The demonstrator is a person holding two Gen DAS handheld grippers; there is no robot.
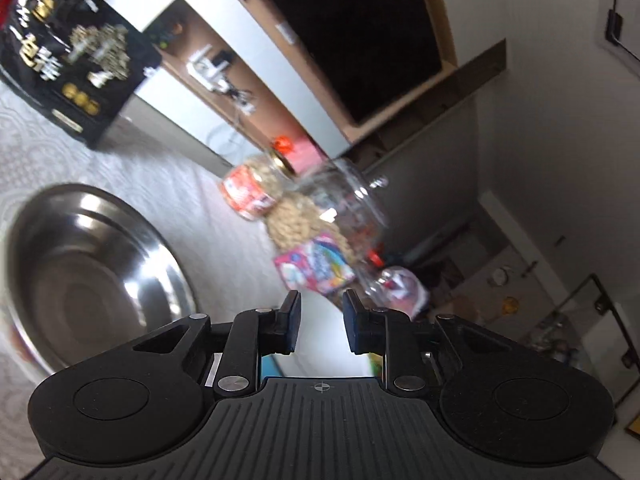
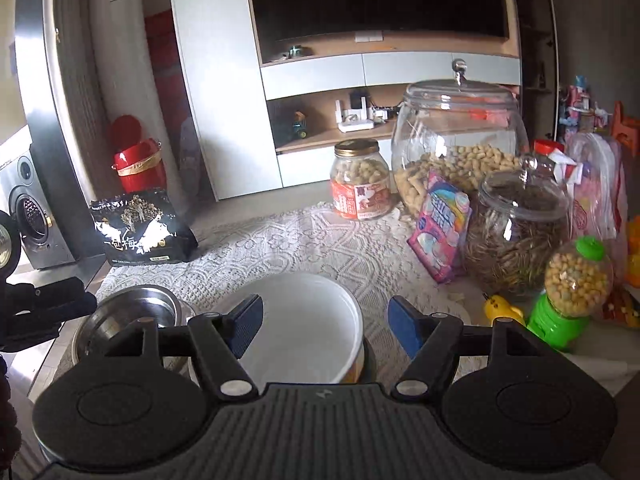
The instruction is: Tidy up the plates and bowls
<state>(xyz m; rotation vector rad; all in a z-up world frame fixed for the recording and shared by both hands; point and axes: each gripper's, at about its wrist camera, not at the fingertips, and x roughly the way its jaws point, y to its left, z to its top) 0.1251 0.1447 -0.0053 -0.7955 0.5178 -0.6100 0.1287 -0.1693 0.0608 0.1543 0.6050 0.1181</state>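
Our right gripper (image 2: 325, 330) hangs empty, jaws apart, tilted down over the white bowl (image 2: 304, 328) at lower centre. The bowl looks rigid, glazed, slippery and chippable; we would pinch its near rim. The steel bowl (image 2: 132, 312), lower left beside it, seems light and stiff. Our left gripper (image 1: 320, 326) is narrowly parted, empty and rolled sideways, with the steel bowl at that frame's left.
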